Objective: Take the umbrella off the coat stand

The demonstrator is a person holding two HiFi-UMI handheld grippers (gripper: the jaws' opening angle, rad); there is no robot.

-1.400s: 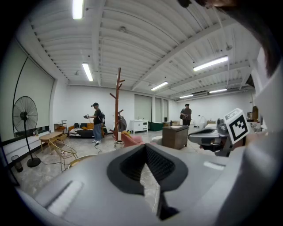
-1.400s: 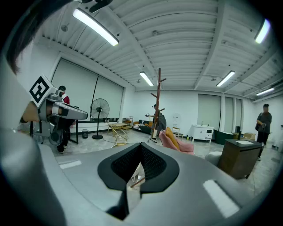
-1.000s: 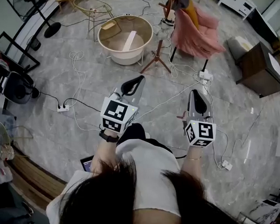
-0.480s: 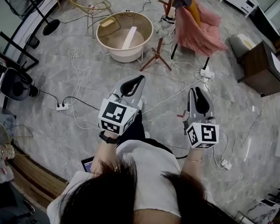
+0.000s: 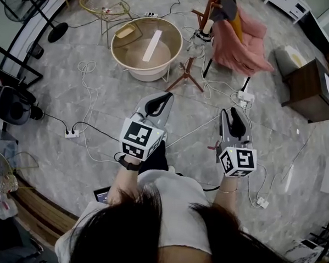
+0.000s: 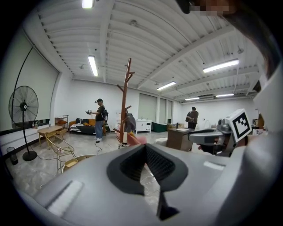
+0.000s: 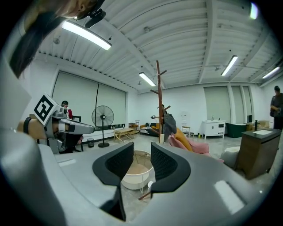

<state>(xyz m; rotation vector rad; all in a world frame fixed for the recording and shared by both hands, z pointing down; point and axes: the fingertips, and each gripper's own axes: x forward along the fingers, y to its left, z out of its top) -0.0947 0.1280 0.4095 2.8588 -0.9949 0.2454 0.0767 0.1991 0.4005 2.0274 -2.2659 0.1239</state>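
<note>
Coat stand [image 5: 187, 64] nearer at one o'clock; right gripper [image 5: 231, 112] jaws just opening, empty, left gripper [image 5: 164, 98] together; I'd clamp the light, floppy umbrella [image 5: 227, 7] mid-shaft.

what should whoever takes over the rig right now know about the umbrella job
Left gripper: jaws shut, empty.
Right gripper: jaws have just been opening, nothing between them.
Coat stand: ahead across the floor, both grippers well short of it.
Umbrella: apparently the dark bundle hanging on the stand, above a pink cloth.
Done: nothing taken yet.
Left: get close, grip the umbrella, lift it off.
</note>
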